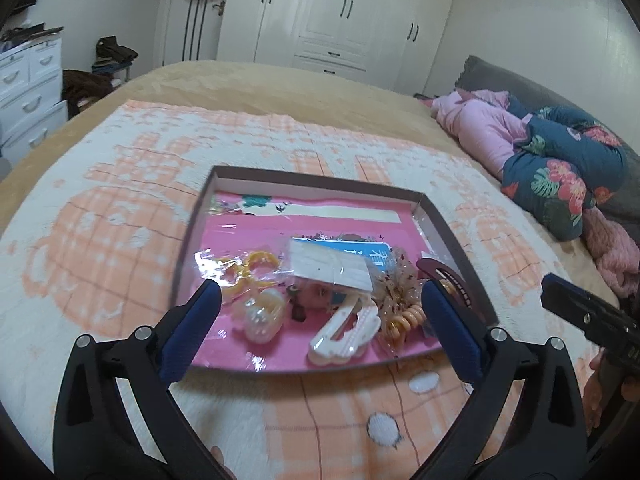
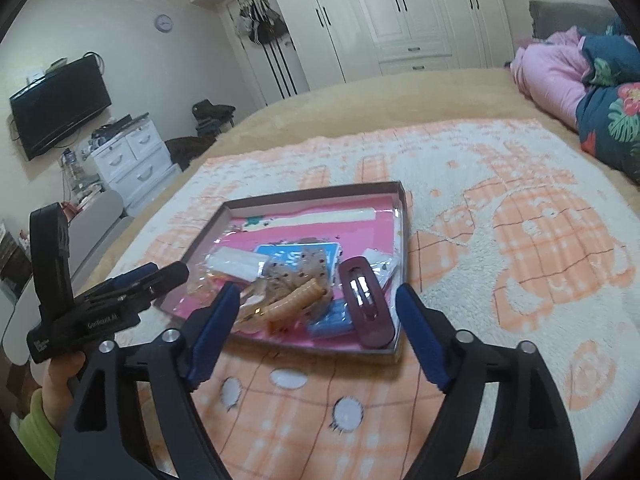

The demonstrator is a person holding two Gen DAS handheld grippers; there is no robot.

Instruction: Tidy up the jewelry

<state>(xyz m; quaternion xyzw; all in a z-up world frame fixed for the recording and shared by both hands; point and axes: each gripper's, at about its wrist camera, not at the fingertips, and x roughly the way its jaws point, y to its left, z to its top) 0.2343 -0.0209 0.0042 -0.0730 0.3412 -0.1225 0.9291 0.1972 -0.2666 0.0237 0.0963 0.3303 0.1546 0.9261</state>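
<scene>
Risk assessment: shallow box tray (image 1: 452, 236) sits on a soft blanket (image 1: 120, 216) over the bed, not a firm base. Judged likely to tip or slide if either tool presses a rim. Contents are heaped at the near end w/ much overlap: maroon hair clip (image 2: 366, 300) lies against the right wall nr the front corner, coiled hair tie (image 2: 298, 304) and clear-wrapped pieces beside it, white clip (image 1: 344, 330) and pearl-like piece (image 1: 262, 316) further left. A grab into the pile could lift two items at once, or snag film wrap and drag neighbours out. Some items too blurred to identify.

Pose: left gripper (image 1: 320, 316) hangs over the near edge of the tray, angled down, jaws spread wide, nothing between the pads. Right gripper (image 2: 316, 316) likewise angled down at the near right corner, jaws apart, empty; maroon clip shows in the gap but untouched. Both tools close together, side by side; collision between them is possible if both reach in together. Person's hand (image 2: 60, 376) grips the left tool, green sleeve visible.
</scene>
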